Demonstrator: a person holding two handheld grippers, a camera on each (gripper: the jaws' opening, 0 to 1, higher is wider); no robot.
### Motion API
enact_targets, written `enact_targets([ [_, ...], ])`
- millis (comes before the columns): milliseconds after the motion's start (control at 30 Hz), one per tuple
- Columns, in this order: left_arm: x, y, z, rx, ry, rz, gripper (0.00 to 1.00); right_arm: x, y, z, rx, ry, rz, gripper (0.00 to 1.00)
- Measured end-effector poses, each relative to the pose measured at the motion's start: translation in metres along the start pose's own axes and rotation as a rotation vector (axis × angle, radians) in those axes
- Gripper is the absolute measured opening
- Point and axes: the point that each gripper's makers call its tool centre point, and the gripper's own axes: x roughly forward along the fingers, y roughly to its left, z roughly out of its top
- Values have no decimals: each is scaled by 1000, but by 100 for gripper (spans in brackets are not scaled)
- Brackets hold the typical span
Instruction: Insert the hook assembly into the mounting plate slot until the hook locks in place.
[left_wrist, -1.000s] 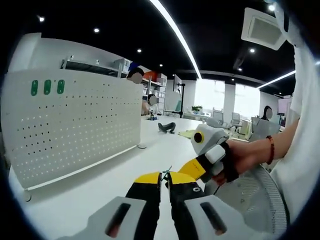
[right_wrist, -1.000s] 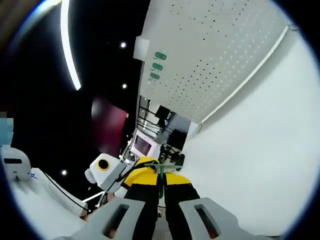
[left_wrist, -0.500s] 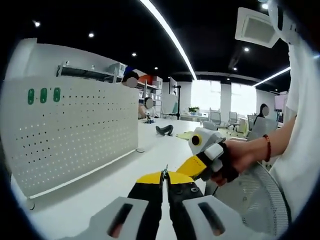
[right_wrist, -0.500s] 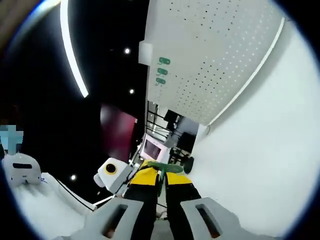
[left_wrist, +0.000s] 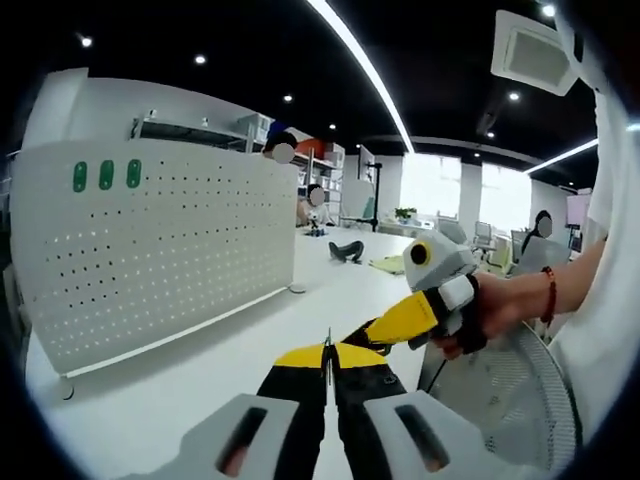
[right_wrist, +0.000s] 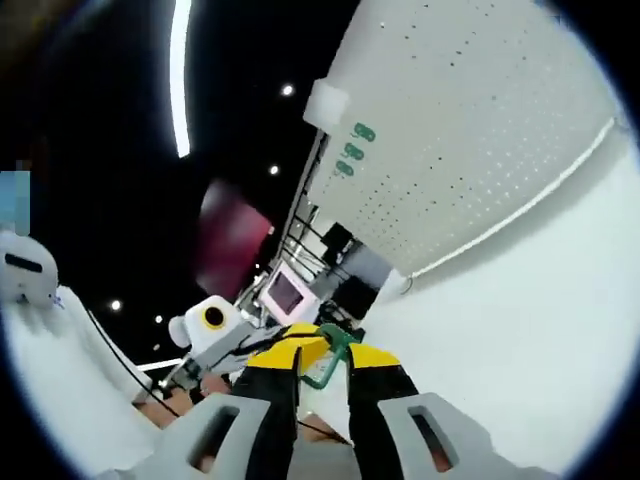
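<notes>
My left tongs pinch the thin hook above the counter; my right tongs sit parted around its green end. The pegboard stands well apart, so insertion remains.

Left gripper view sits low over the white tabletop, roughly level, facing the white perforated pegboard panel with open office behind. Right gripper view is rolled hard sideways, looking past the same pegboard panel and tabletop towards the ceiling. Both share panel and tabletop, seen fairly close.
</notes>
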Motion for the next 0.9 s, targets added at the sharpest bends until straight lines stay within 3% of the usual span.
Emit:
enact_targets([
  [133, 0, 3, 0, -20, -3, 24, 2, 6, 3, -13, -94, 70, -22, 21],
  [267, 1, 4, -3, -31, 4, 36, 2, 11, -1, -7, -194, 42, -88, 18],
  [400, 1, 5, -6, -47, 15, 57, 2, 8, -6, -6, -290, 63, -140, 15],
  [567, 1, 6, -10, -79, 27, 75, 2, 7, -6, -1, -316, 61, -164, 8],
  [900, -1, 13, -12, -145, 22, 131, 2, 8, -15, -6, -386, 122, -237, 5],
])
